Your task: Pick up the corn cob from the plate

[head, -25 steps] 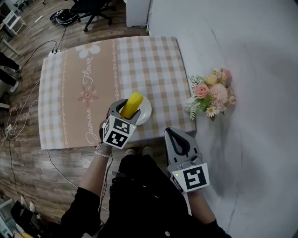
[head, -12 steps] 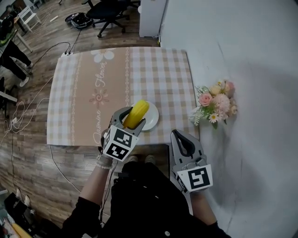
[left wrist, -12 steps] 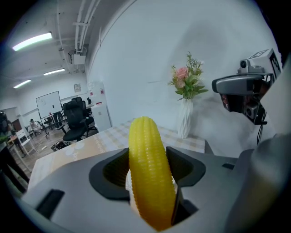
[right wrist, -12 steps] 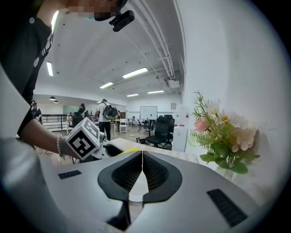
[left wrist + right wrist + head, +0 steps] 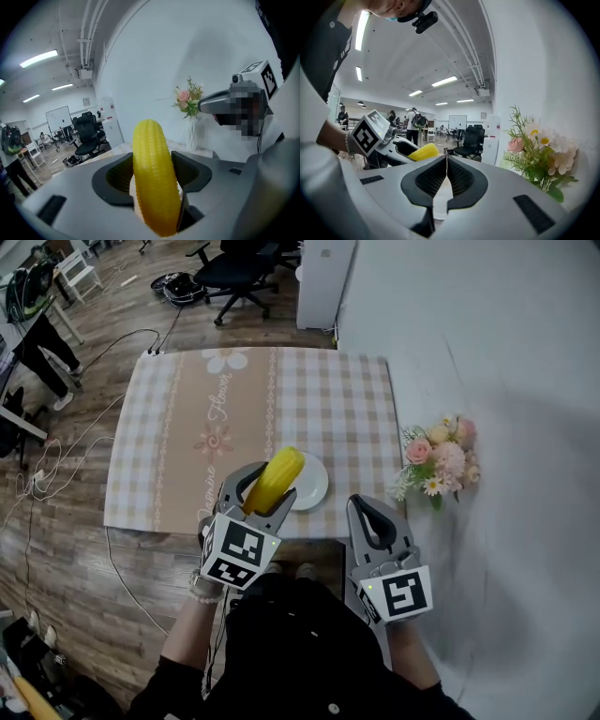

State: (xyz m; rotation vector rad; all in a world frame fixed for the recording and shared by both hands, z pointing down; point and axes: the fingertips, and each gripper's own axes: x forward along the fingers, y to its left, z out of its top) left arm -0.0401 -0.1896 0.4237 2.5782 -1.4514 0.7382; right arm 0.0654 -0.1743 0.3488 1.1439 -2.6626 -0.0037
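so, corn cob (image 5: pixel 274 480) is clamped between the jaws of the left hand-held gripper (image 5: pixel 266 486). the jaws press on both sides of its lower part and the rounded tip sticks out past them. in the left gripper view the cob points up into the room with no plate under it, so it reads as lifted clear. white plate (image 5: pixel 315 486) sits on the checked cloth of the desk (image 5: pixel 187 418), near the desk's front edge. it is partly behind the cob in the head view and looks bare. right hand-held gripper (image 5: pixel 371 517) hangs at the desk's front edge, jaws closed together on nothing, idle. flower bunch (image 5: pixel 437 457) is off to the right by the wall, well apart. judgement: the pick looks basically done, grasp made and cob off the plate. what's left is only holding it steady, since the cob is smooth and round and could slip in the jaws.
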